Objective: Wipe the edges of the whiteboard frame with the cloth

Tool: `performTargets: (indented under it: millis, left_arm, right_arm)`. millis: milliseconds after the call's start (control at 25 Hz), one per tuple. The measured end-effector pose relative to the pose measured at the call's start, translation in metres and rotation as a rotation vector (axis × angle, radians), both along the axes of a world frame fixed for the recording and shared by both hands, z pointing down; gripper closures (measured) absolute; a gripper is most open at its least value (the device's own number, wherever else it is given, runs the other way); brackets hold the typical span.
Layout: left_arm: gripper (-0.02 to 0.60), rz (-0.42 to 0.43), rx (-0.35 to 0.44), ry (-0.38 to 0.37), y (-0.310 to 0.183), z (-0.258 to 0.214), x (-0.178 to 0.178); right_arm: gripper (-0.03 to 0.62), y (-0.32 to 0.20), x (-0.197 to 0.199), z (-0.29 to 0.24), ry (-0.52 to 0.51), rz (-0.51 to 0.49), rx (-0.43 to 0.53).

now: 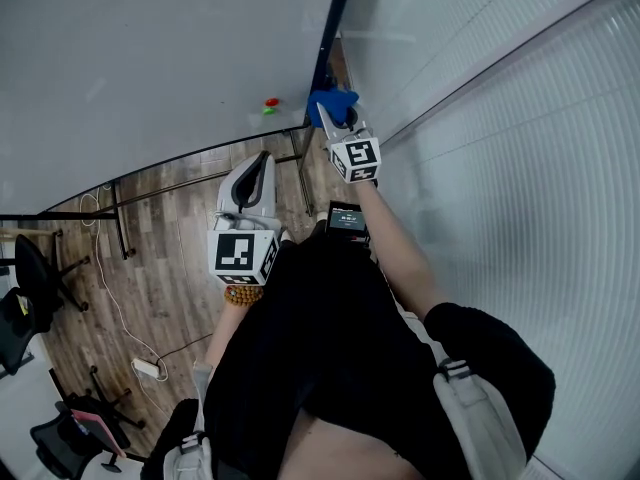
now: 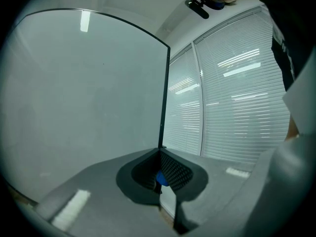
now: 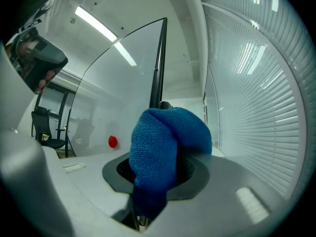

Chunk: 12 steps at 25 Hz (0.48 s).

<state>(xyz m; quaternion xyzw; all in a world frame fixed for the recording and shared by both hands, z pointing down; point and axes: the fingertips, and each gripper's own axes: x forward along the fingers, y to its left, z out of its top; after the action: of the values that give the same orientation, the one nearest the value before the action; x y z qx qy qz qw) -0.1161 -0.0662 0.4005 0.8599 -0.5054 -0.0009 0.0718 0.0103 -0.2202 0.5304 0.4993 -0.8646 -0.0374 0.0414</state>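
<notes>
Dark-clad torso (image 1: 330,358) nearest, low in the head view. Just ahead, held left gripper (image 2: 160,157) with tips pressed together on nothing, well apart from the cloth (image 1: 331,103). Farther out, pinched that blue cloth in right gripper (image 1: 336,118), bunched over its jaws, against whiteboard frame (image 1: 332,28) on its dark upright edge, near window blinds (image 1: 520,118).

whiteboard (image 1: 150,58): cut off top, left | frame (image 3: 157,73): lower part behind cloth (image 3: 165,147)
</notes>
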Motion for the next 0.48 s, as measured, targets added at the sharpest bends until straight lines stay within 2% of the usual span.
performTargets:
  millis: [200, 480]
  left_arm:
    - [0.58, 0.005, -0.008, -0.005, 0.004, 0.005, -0.001]
    - [0.58, 0.011, -0.012, -0.005, 0.006, 0.006, 0.0]
  right_arm:
    - [0.451, -0.012, -0.003, 0.006, -0.008, -0.029, -0.031]
    - [0.434, -0.013, -0.003, 0.014, -0.08, -0.077, -0.068]
